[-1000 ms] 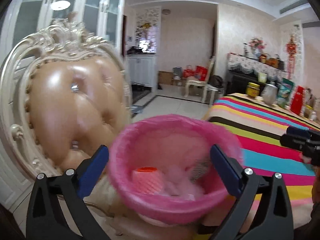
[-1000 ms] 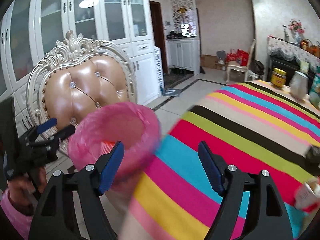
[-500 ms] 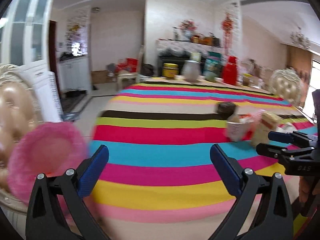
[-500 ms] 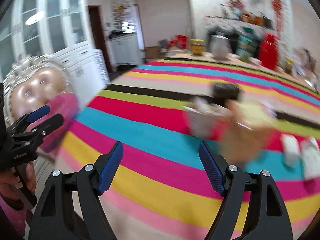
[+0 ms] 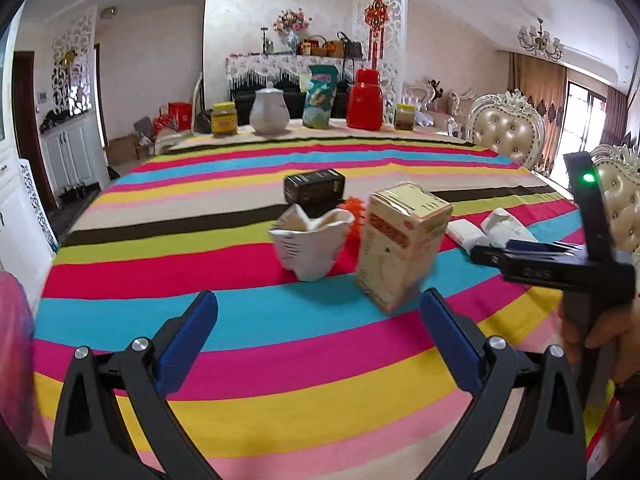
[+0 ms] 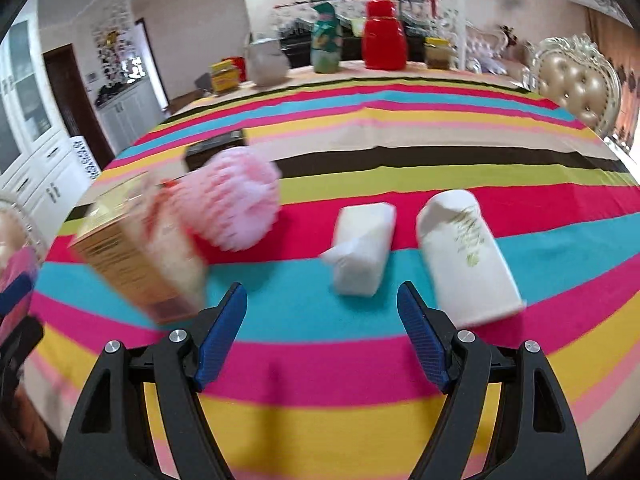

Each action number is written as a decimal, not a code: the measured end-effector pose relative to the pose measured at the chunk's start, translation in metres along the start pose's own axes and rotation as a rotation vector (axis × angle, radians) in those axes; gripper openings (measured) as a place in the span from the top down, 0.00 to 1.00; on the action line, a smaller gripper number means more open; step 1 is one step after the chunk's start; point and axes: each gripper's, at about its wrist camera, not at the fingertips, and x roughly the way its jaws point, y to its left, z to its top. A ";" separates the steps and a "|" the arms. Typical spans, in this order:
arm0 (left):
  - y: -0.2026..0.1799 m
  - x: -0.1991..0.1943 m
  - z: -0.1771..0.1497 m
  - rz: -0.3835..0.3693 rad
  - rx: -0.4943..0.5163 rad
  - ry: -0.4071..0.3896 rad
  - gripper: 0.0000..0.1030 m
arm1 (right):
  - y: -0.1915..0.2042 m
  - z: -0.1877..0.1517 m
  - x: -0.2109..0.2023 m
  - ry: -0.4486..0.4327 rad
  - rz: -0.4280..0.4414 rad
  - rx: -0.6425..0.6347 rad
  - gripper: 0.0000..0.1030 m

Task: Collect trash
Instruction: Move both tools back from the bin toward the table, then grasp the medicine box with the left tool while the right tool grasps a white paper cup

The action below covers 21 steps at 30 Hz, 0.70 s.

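Both grippers swing off the pink-lined bin onto the table (image 5: 248,360), left gripper (image 5: 318,334) and right gripper (image 6: 322,330) wide and empty, probably nearing the white packet (image 6: 362,250).

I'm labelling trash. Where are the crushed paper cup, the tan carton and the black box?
crushed paper cup (image 5: 310,246): left wrist view, front wall.
tan carton (image 5: 396,248): left wrist view, front face.
black box (image 5: 314,185): left wrist view, long side.

I see trash on striped cloth: crumpled white paper cup (image 5: 310,242) upright, tan carton (image 5: 400,248) tilted just right of it, black box (image 5: 315,185) behind. Pink foam net (image 6: 232,200), small white pack (image 6: 362,248), white tissue pack w/ green print (image 6: 466,252) lying flat.
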 end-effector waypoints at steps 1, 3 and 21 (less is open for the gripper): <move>-0.002 0.004 0.001 0.000 -0.001 0.010 0.05 | -0.006 0.002 0.006 0.009 -0.001 0.011 0.28; -0.007 0.016 0.002 0.011 0.012 0.037 0.05 | -0.010 0.009 0.020 0.034 -0.013 0.026 0.28; -0.034 0.060 0.013 -0.060 0.024 0.136 0.05 | -0.024 0.022 0.037 0.076 -0.044 0.042 0.69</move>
